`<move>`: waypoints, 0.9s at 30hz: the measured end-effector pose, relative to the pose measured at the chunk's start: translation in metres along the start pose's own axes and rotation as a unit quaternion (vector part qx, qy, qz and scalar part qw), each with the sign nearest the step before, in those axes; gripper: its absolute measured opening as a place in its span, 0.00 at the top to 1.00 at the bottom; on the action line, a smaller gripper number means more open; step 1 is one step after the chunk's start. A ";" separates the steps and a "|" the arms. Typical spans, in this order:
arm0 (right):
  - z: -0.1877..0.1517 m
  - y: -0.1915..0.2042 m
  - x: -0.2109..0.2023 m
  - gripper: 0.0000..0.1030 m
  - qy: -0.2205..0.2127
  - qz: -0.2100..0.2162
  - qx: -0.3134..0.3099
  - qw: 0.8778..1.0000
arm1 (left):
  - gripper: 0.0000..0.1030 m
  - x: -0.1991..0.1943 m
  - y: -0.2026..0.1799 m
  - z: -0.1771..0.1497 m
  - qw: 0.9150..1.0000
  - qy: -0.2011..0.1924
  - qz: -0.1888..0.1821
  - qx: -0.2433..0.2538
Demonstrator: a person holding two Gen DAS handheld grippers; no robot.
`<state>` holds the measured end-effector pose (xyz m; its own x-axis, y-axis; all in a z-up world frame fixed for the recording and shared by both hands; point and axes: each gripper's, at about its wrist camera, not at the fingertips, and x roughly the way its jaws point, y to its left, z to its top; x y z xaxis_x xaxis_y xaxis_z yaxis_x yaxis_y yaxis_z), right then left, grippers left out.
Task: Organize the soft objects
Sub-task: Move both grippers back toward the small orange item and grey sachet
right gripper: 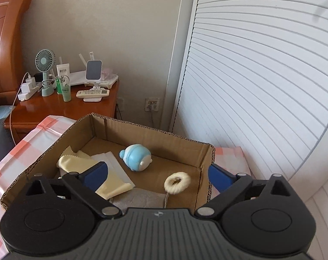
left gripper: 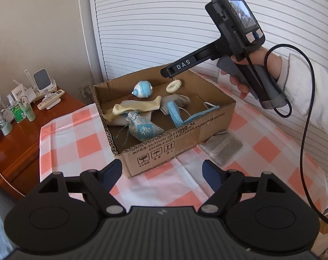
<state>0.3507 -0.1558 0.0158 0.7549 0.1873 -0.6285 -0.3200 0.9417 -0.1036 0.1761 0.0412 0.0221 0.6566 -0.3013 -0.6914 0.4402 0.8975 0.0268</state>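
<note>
A cardboard box (left gripper: 181, 138) stands on the checked tablecloth. In it lie a blue round toy (left gripper: 143, 89), a cream fuzzy ring (left gripper: 173, 85), a yellow cloth (left gripper: 138, 107), a silver-blue pouch (left gripper: 142, 127) and a blue face mask (left gripper: 179, 117). A grey mask (left gripper: 223, 148) lies on the cloth right of the box. My left gripper (left gripper: 163, 173) is open, in front of the box. My right gripper (right gripper: 158, 173) is open above the box's far right corner, and the ring (right gripper: 177, 183) is blurred between its fingers, touching neither. The toy (right gripper: 136, 157) lies beyond.
A wooden nightstand (left gripper: 23, 134) at the left carries a fan (right gripper: 44, 61), bottles, a remote (right gripper: 92, 93) and a phone stand. White slatted doors (left gripper: 164, 21) rise behind the table. The right gripper's cable (left gripper: 302, 151) hangs at the right.
</note>
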 end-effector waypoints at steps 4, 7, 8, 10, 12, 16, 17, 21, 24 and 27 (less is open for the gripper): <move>-0.008 0.007 -0.014 0.00 0.003 0.000 -0.006 1.000 | 0.17 -0.010 0.001 -0.008 1.000 -0.005 0.005 -0.005; -0.014 0.012 -0.028 0.00 0.010 0.002 -0.006 1.000 | 0.14 -0.016 0.000 -0.011 1.000 -0.006 0.008 -0.011; -0.016 0.013 -0.032 0.00 0.013 0.004 -0.004 1.000 | 0.13 -0.018 0.000 -0.012 1.000 -0.007 0.008 -0.014; -0.021 0.016 -0.043 0.00 0.014 0.001 -0.001 1.000 | 0.12 -0.024 -0.001 -0.016 1.000 -0.011 0.009 -0.017; -0.028 0.017 -0.054 0.00 0.013 0.007 0.007 1.000 | 0.10 -0.029 -0.002 -0.019 1.000 -0.016 0.014 -0.021; -0.047 0.020 -0.073 0.00 0.014 0.012 0.026 1.000 | 0.08 -0.037 -0.002 -0.028 0.999 -0.026 0.029 -0.033; -0.053 0.021 -0.076 0.00 0.017 0.013 0.028 0.999 | 0.08 -0.038 -0.004 -0.031 0.998 -0.027 0.037 -0.033; -0.082 0.031 -0.090 0.00 0.027 0.015 0.039 0.999 | 0.08 -0.037 -0.008 -0.044 0.998 -0.018 0.044 -0.037; -0.106 0.036 -0.098 0.00 0.039 0.023 0.062 0.997 | 0.08 -0.032 -0.010 -0.055 0.998 -0.004 0.042 -0.047; -0.129 0.043 -0.105 0.00 0.045 0.013 0.072 0.996 | 0.08 -0.025 -0.014 -0.069 0.997 0.013 0.046 -0.053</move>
<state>0.1840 -0.1709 -0.0225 0.6916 0.1918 -0.6964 -0.2477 0.9686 0.0209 0.1116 0.0581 -0.0106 0.6746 -0.2087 -0.7081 0.3107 0.9504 0.0159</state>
